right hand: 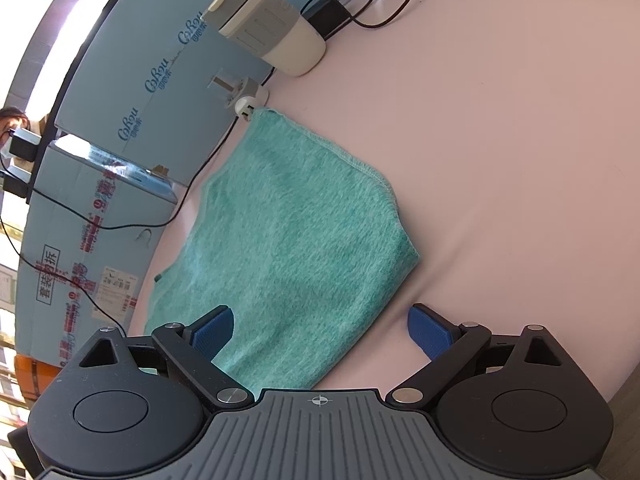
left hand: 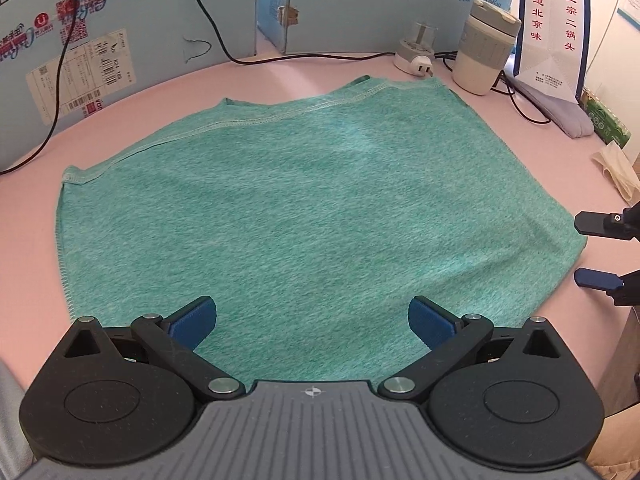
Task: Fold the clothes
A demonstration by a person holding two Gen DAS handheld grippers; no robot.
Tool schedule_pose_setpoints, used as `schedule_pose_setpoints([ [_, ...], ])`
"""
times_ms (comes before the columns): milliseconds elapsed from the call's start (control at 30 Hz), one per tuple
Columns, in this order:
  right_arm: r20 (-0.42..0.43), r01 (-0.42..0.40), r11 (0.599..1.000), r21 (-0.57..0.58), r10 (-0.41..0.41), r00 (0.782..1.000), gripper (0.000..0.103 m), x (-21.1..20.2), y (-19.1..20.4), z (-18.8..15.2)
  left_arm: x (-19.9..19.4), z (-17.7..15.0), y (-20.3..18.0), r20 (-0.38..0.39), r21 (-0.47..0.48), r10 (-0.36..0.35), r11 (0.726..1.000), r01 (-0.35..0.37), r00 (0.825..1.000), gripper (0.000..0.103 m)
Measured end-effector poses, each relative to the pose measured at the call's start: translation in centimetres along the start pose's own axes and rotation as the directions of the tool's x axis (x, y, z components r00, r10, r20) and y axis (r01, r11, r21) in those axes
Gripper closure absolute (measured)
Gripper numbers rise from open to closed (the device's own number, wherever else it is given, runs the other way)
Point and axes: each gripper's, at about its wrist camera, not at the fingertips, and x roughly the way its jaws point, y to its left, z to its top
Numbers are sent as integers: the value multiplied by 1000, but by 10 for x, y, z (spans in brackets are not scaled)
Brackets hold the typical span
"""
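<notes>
While both grippers gape, the green cloth [left hand: 304,200] lies just ahead.

A pale pink table [left hand: 280,68] is backed by light-blue printed cardboard boxes [left hand: 160,20], with bright daylight at the right.

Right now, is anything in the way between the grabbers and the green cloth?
No. The left hand-held gripper hangs open right over the green cloth, and the right hand-held gripper is open at its corner. The cup and cables sit beyond its far edge.
</notes>
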Motion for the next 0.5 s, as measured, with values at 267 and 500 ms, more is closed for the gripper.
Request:
schedule_pose_setpoints([
  [267,-5,-22,1000,19,22,1000,6,-1,-5,2,9,11,-11,1,34,-21,999,21,1000,0],
  [500,-3,-21,1000,14,21,1000,6,-1,-4,2,17,14,-18,-12,54,-42,998,43,999,0],
])
